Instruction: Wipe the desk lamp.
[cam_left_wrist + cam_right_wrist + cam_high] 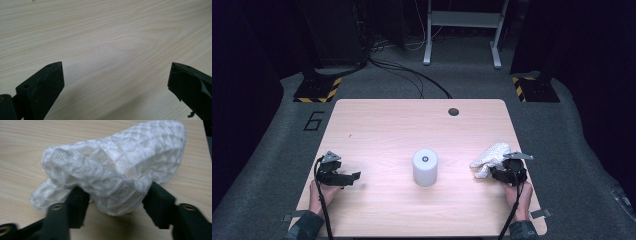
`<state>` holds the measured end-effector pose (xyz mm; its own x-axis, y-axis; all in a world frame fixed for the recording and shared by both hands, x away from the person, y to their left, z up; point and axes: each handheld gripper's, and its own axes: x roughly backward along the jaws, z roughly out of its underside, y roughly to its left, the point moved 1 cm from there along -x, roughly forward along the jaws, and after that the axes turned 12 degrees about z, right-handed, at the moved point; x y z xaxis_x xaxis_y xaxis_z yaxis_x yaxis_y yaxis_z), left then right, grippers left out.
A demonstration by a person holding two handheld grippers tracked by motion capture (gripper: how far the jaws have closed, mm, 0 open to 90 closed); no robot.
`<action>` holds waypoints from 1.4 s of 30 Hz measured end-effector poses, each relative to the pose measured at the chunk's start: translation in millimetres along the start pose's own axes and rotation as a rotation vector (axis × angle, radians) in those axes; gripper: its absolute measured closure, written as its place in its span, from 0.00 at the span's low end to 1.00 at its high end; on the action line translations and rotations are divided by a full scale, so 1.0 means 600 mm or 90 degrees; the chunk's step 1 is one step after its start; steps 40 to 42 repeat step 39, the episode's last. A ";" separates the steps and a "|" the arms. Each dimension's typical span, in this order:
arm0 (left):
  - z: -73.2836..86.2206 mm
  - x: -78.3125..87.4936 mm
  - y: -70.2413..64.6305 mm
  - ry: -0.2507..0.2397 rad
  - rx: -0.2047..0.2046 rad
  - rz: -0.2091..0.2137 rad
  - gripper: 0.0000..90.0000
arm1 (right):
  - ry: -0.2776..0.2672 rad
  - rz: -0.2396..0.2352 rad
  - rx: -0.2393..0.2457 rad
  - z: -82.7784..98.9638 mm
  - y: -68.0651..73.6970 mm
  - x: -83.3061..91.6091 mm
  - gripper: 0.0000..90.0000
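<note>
Looking along my right gripper [113,195], I see the crumpled white cloth [117,167] bunched between its jaws, which stand apart and slack around it. On the tabletop [387,125] the cloth [490,157] lies near the right edge, just ahead of that gripper [492,172]. My left gripper [354,176], jaws wide apart and holding nothing, sits near the left edge.
</note>
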<state>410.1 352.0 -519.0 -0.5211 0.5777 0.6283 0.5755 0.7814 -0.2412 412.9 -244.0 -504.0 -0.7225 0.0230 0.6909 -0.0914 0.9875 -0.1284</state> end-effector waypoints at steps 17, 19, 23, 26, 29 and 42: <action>0.048 0.025 0.005 0.038 -0.008 -0.048 0.00 | 0.024 -0.007 0.000 0.092 -0.020 0.052 0.01; 0.052 0.025 0.006 0.048 -0.013 -0.052 0.00 | 0.032 -0.004 0.004 0.107 -0.022 0.051 0.01; 0.058 0.023 0.007 0.032 -0.017 -0.063 0.00 | 0.003 0.009 0.005 0.127 -0.023 0.050 0.00; 0.063 0.022 0.004 0.019 -0.023 -0.073 0.00 | -0.008 0.007 0.001 0.130 -0.022 0.050 0.00; 0.063 0.021 0.004 0.017 -0.022 -0.073 0.00 | -0.005 0.006 0.005 0.130 -0.023 0.050 0.00; 0.062 0.023 0.003 0.025 -0.022 -0.069 0.00 | -0.004 0.009 0.000 0.130 -0.022 0.050 0.00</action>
